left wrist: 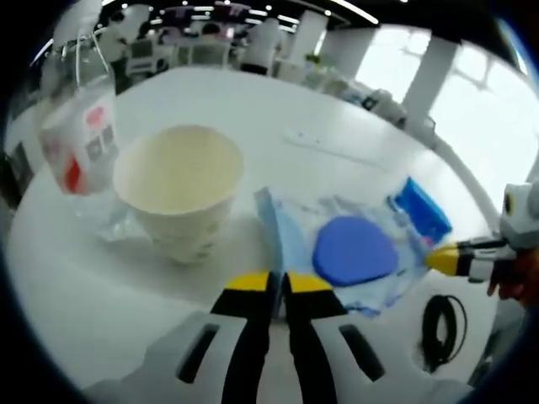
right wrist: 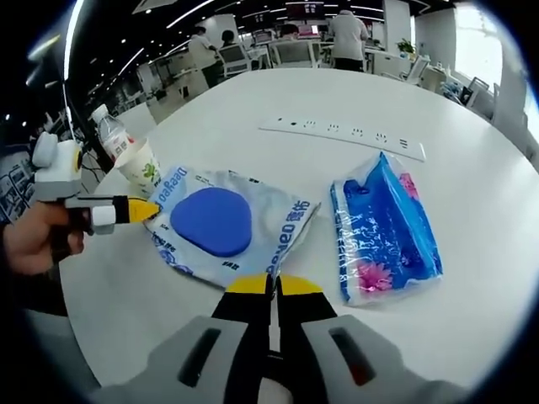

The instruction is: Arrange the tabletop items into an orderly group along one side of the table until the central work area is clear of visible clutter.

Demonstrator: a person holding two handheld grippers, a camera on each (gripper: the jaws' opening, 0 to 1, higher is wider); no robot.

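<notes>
Left gripper (left wrist: 275, 284): its yellow-tipped jaws are pinching one edge of the flat white-and-blue wet-wipes pack with the blue oval lid (left wrist: 354, 251), probably to drag it aside.
Right gripper (right wrist: 273, 286): it is clamping the opposite edge of that same pack (right wrist: 226, 225), so both ends are being held and the soft pack is staying flat.
Blue plastic tissue packet (right wrist: 383, 231): lying just beside the pack, near the table's middle.
White paper cup (left wrist: 179, 195): standing upright beside a clear water bottle (left wrist: 77, 139), together towards one side.
White power strip (right wrist: 341, 135): lying farther off on the round white table (right wrist: 472, 295).
Judgement: grouping is looking barely begun.
</notes>
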